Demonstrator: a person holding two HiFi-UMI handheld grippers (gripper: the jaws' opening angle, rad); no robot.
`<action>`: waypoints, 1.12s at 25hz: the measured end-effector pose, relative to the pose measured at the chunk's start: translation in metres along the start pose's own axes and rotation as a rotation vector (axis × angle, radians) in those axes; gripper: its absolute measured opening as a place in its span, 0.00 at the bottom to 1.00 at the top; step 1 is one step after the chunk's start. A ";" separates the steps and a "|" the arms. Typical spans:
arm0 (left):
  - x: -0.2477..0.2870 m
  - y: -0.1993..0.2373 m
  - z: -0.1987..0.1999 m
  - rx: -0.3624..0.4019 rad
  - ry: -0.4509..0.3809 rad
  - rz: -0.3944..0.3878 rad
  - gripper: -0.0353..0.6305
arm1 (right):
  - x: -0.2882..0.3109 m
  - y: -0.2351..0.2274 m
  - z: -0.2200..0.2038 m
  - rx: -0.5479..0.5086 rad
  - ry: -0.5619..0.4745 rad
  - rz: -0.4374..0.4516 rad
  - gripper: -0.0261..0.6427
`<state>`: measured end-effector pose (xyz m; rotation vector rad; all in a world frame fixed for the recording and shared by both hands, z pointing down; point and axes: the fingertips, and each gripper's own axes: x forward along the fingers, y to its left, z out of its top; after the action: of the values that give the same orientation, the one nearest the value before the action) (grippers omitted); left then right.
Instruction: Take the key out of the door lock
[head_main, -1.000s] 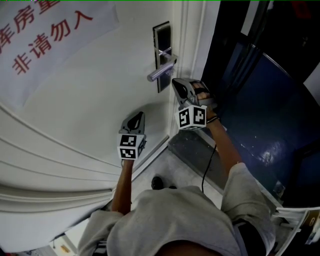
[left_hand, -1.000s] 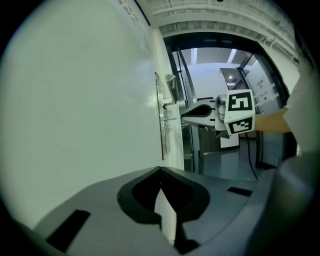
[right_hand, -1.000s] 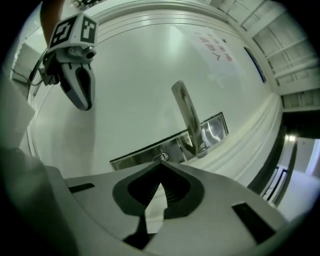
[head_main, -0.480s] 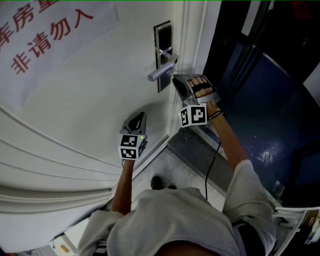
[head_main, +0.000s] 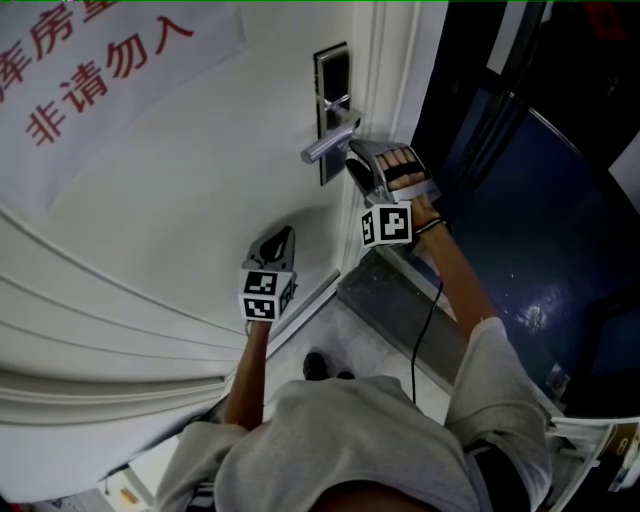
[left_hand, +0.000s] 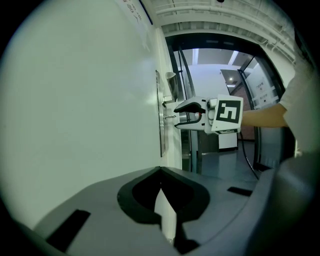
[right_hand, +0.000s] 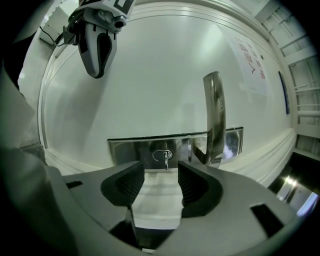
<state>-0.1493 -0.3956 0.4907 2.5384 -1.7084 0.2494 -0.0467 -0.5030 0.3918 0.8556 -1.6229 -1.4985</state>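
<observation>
A small key (right_hand: 165, 157) sticks out of the keyhole in the steel lock plate (right_hand: 140, 147) on the white door (head_main: 180, 200). The lever handle (right_hand: 214, 117) rises just right of it. My right gripper (right_hand: 161, 175) points straight at the key. Its jaws have just been opening and now stand apart, the key just beyond the tips and nothing between the pads. In the head view the right gripper (head_main: 356, 165) sits under the lever handle (head_main: 328, 145), hiding the key. Lower down, my left gripper (head_main: 280, 238) hangs by the door, shut and holding nothing.
A paper sign with red characters (head_main: 90, 70) is stuck on the door's upper left. To the right the doorway gives onto a dark blue floor (head_main: 530, 250) past a grey threshold (head_main: 390, 290). A black cable (head_main: 425, 320) trails from the right gripper.
The right gripper has rolled about its own axis and edged up closer under the lever handle. The left gripper has stayed put.
</observation>
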 end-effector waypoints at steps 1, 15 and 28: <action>0.000 0.000 -0.001 0.000 0.002 0.000 0.08 | 0.002 0.001 0.000 -0.005 0.001 -0.001 0.37; -0.001 0.011 -0.009 -0.005 0.017 0.012 0.08 | 0.025 -0.003 0.004 -0.023 -0.009 -0.039 0.24; 0.000 0.012 -0.008 -0.005 0.018 0.007 0.08 | 0.027 -0.010 0.005 -0.041 -0.010 -0.092 0.08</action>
<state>-0.1609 -0.3986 0.4985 2.5198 -1.7097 0.2674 -0.0652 -0.5249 0.3842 0.9125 -1.5733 -1.5956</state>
